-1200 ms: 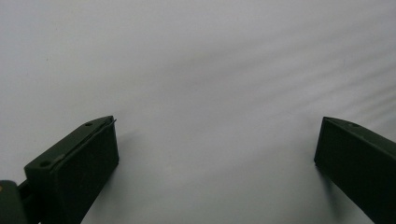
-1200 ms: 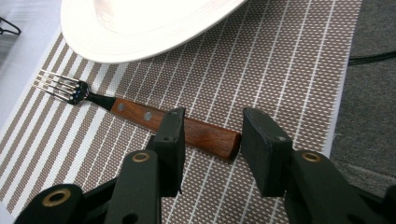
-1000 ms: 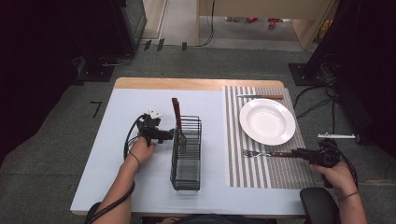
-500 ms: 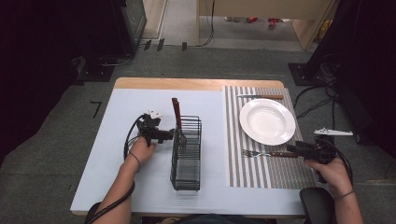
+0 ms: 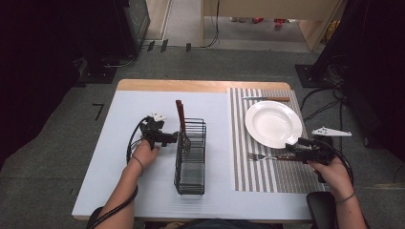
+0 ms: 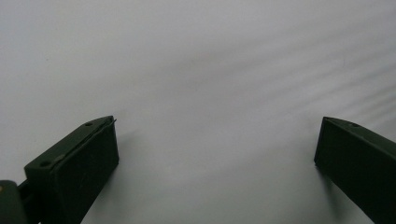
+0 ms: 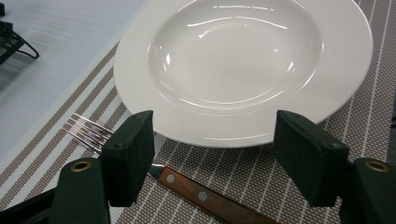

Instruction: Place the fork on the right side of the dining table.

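Wooden-handled steel fork [image 7: 187, 184]: lying on striped woven placemat [image 5: 267, 179] beside round white ceramic plate [image 7: 243, 70]. Right gripper [image 7: 215, 158]: hovering spread above its handle; apparently placement finishing, withdrawal next. Left gripper [image 6: 217, 154]: spread, idling.

In the right gripper view, the fork [image 7: 140, 161] is partly hidden behind the left jaw, so the join of tines and wooden handle cannot be seen, and the handle's end is cut off by the bottom edge. The plate [image 7: 140, 60] is cut by the top edge. In the left gripper view, a blurred pale surface [image 6: 210, 70] is seen. In the high view, the utensil [image 5: 181, 119] in the basket [image 5: 191, 167] is too small to be identified.
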Motion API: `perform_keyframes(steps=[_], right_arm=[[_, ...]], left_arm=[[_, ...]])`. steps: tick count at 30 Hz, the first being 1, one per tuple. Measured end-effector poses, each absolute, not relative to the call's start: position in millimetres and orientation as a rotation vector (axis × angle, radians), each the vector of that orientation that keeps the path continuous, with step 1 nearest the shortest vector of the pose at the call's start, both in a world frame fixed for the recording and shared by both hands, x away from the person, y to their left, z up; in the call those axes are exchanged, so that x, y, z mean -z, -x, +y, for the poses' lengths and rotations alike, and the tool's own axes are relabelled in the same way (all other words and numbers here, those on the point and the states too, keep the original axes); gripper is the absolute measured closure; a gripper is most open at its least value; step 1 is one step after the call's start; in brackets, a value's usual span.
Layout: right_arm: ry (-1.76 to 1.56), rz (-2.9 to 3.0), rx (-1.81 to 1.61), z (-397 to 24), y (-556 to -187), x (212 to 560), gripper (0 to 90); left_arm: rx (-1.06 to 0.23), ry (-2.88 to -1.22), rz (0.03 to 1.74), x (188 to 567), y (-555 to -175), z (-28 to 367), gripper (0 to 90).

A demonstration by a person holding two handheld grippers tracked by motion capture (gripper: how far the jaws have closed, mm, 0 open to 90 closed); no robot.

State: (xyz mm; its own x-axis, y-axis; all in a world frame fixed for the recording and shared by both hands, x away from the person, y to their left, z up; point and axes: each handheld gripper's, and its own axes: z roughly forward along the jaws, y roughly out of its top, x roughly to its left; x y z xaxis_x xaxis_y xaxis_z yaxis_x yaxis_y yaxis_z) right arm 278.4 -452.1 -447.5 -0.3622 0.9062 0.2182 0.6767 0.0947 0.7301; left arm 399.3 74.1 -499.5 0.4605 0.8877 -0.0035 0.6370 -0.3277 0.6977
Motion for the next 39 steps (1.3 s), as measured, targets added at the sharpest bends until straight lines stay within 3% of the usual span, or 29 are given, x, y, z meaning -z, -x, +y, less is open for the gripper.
perform_keyframes(steps=[39], right_arm=[[-1.335,2.183,-1.101,-352,-317,431,22.5]], left_arm=[[-0.511,-2.077,1.264,500,-399,74,0.0]])
